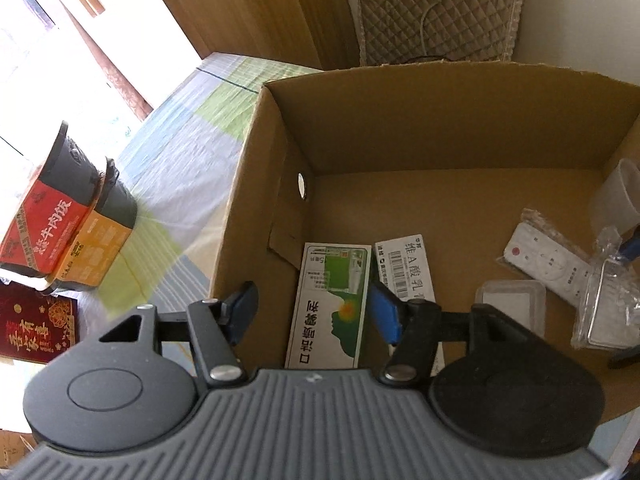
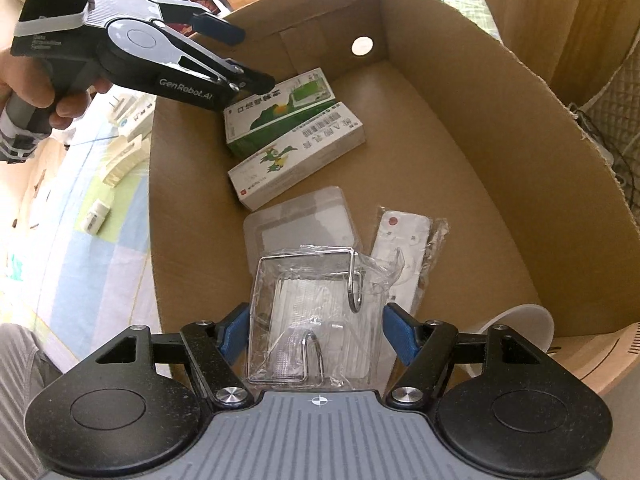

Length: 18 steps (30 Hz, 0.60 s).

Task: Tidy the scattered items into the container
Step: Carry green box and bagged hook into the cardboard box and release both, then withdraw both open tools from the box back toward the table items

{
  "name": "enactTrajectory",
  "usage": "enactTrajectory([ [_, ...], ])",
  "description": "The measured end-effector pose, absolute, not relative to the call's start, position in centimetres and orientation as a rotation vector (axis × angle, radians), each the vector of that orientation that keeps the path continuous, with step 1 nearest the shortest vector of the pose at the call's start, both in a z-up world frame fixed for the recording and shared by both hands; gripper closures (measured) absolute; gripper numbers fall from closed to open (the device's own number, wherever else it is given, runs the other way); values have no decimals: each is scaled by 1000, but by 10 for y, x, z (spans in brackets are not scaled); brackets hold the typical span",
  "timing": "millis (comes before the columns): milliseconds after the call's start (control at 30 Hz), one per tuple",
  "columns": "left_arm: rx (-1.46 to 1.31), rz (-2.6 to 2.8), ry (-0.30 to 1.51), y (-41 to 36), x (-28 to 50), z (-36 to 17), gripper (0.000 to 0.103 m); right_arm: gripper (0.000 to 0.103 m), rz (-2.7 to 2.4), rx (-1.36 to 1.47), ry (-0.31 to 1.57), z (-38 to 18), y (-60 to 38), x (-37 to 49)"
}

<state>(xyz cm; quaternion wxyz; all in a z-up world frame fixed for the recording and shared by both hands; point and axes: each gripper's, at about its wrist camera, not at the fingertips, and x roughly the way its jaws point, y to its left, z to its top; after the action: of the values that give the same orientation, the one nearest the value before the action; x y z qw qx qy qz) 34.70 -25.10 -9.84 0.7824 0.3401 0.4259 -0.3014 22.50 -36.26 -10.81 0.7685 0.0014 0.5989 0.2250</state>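
An open cardboard box (image 1: 256, 184) (image 2: 500, 128) holds several items. A green-and-white carton (image 1: 330, 304) (image 2: 280, 110) lies on its floor beside a white carton (image 1: 406, 270) (image 2: 296, 156). My left gripper (image 1: 314, 314) (image 2: 240, 56) hovers open over the green carton, with nothing between its fingers. A clear packet with wire hooks (image 2: 312, 320) (image 1: 608, 300) lies on the floor between the wide-apart fingers of my right gripper (image 2: 316, 330), which is open. A bagged white remote (image 2: 400, 256) (image 1: 548, 264), a clear flat tray (image 2: 304, 224) (image 1: 512, 304) and a translucent cup (image 2: 520, 320) (image 1: 616, 196) also lie inside.
On the patchwork cloth (image 1: 176, 184) left of the box stand two instant-meal bowls (image 1: 60, 208) and a dark red booklet (image 1: 36, 324). A small white bottle (image 2: 94, 220) and cream plastic pieces (image 2: 124, 156) lie on the cloth. A quilted cover (image 1: 436, 8) hangs behind the box.
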Motion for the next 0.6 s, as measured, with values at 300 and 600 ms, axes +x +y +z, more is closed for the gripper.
enactTrajectory([
  [300, 731, -646, 931, -245, 343, -96, 45, 16, 497, 34, 1287, -99, -361, 221],
  [600, 717, -648, 934, -239, 333, -89, 41, 16, 474, 50, 1278, -89, -364, 212],
])
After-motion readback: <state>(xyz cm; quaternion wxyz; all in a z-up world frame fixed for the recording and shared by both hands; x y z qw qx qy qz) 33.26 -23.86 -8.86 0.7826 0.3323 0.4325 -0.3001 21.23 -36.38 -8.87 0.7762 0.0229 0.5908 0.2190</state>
